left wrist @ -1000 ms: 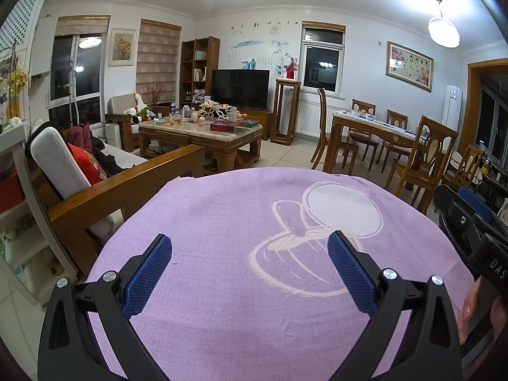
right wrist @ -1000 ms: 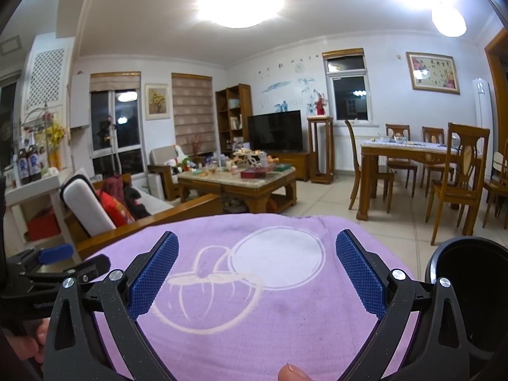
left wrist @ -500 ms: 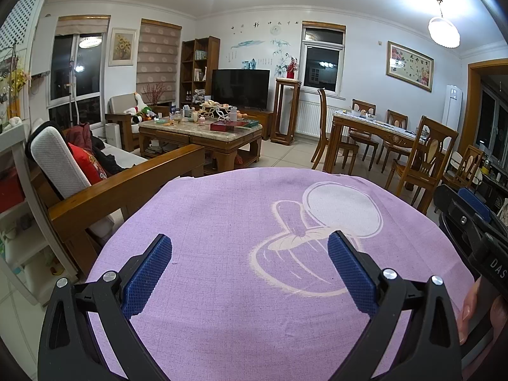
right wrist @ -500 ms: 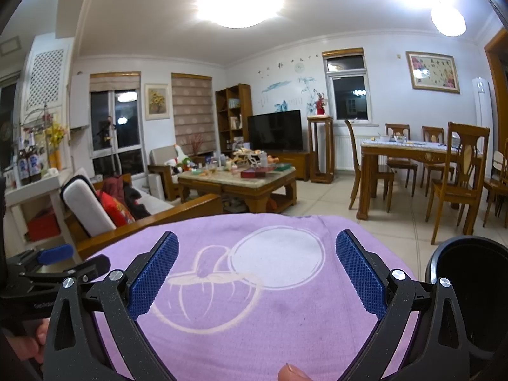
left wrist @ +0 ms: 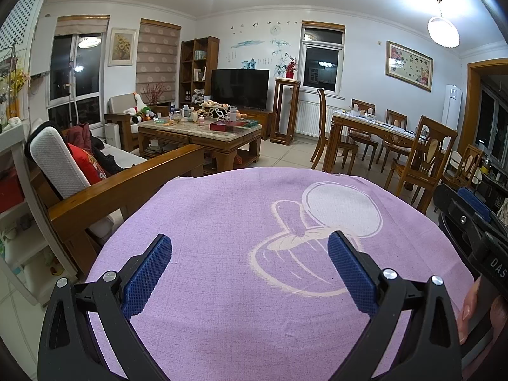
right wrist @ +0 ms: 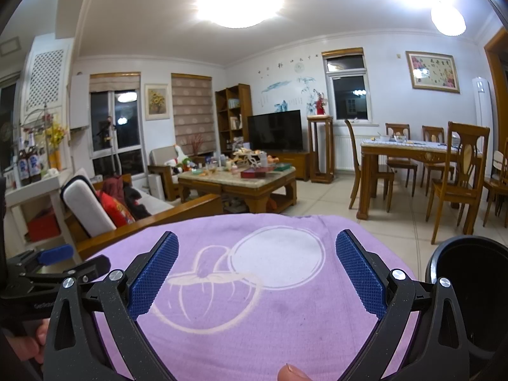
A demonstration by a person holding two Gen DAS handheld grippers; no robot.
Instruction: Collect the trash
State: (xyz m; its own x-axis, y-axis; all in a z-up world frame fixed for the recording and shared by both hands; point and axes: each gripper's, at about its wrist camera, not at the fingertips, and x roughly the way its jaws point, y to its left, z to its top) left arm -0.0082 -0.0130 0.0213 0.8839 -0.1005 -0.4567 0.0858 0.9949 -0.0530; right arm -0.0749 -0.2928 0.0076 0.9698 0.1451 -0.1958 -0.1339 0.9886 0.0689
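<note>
A purple cloth (left wrist: pixel 222 222) with a pale cartoon print covers a round table right in front of me, also filling the lower right wrist view as the same cloth (right wrist: pixel 270 301). No trash lies on it. My left gripper (left wrist: pixel 250 254) hovers open just above the cloth, nothing between its blue pads. My right gripper (right wrist: pixel 256 254) is open too, over the print. A black bin (right wrist: pixel 470 279) stands at the table's right edge beside the right gripper. Each gripper shows at the side of the other's view.
A wooden sofa (left wrist: pixel 120 187) with a red cushion stands left of the table. Beyond it a cluttered coffee table (left wrist: pixel 203 130) sits before a TV. A dining table with chairs (left wrist: pixel 390 139) is at the right. Tiled floor lies between.
</note>
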